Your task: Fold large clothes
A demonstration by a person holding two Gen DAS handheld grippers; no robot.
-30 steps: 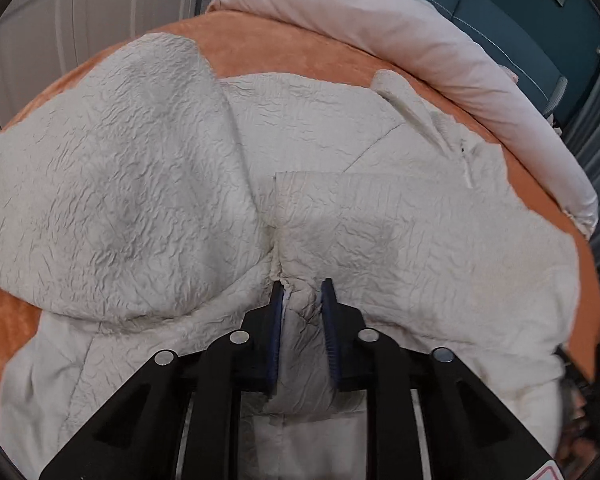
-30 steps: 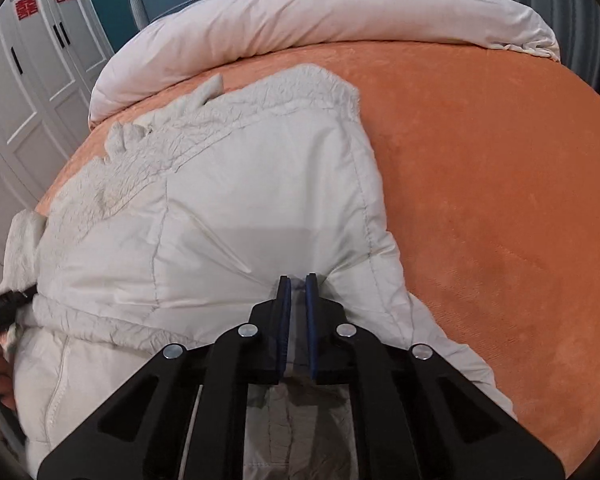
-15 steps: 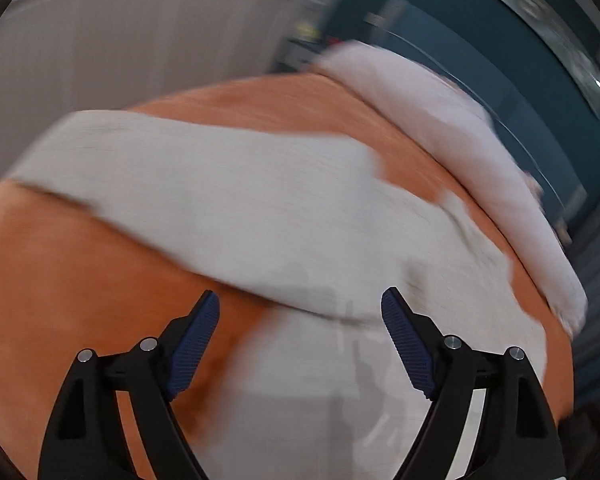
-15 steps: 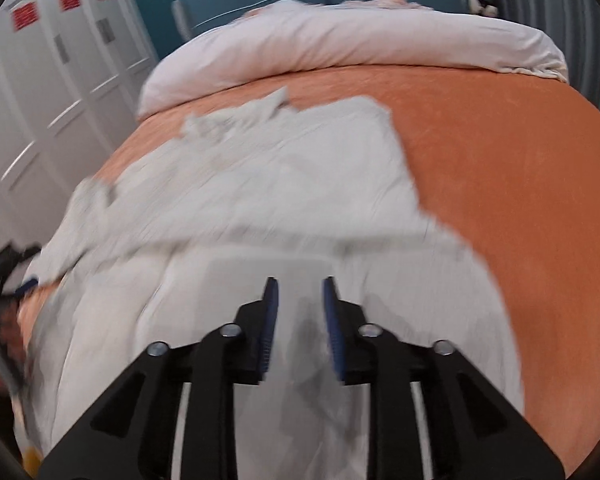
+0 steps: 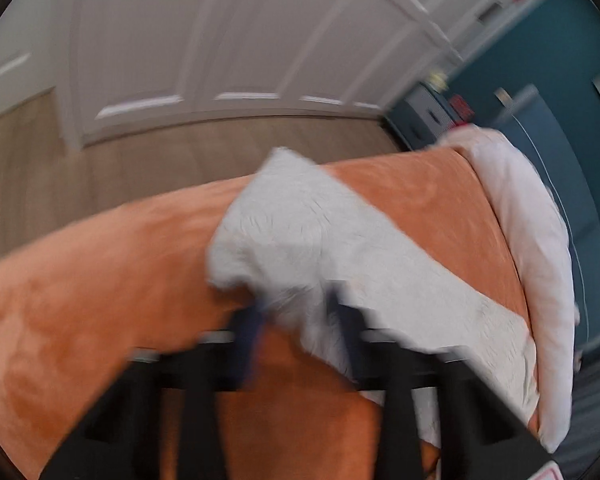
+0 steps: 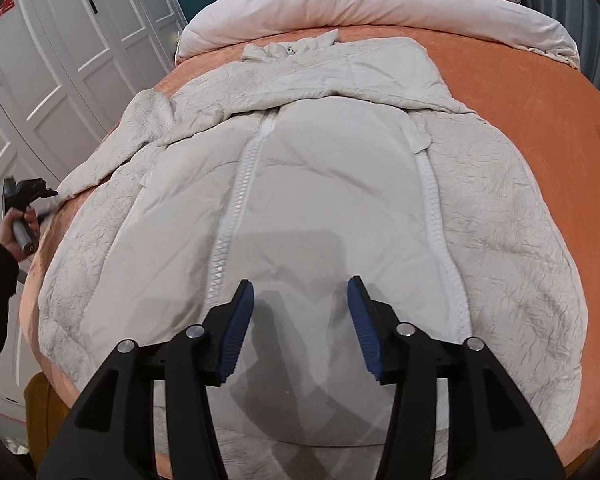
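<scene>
Sleeve fold begins on the bed

My left gripper (image 5: 296, 320) reaches the coat's (image 6: 320, 184) sleeve (image 5: 300, 236) at the bed's (image 6: 540, 92) left edge, grip blurred, uncertain; right gripper (image 6: 300, 320) hangs apart. Next: fold sleeve inward.

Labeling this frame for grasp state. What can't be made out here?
- Left wrist view: motion blur smears the left gripper; whether its fingers pinch the coat sleeve is unclear.
- Right wrist view: the right gripper hides the coat's near hem.
- Right wrist view: left gripper small at the frame edge, fingers unreadable.
</scene>
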